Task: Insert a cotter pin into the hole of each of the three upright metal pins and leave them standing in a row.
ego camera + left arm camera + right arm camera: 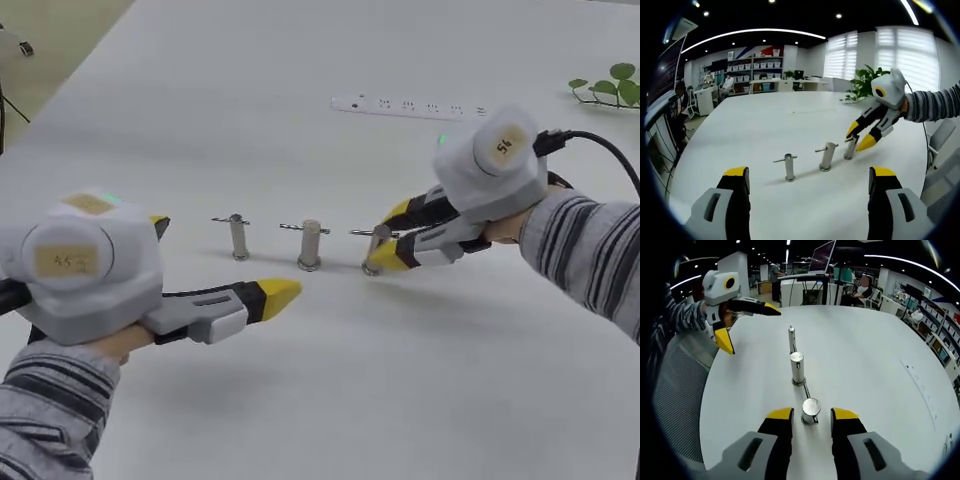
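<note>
Three upright metal pins (310, 245) stand in a row at the middle of the frame on the white counter (420, 380), each with a cotter pin (290, 228) through its top. The right gripper (380, 245) has its fingers parted either side of the rightmost pin (811, 411), with narrow gaps showing. The left gripper (225, 258), at lower left, has its fingers spread wide.
</note>
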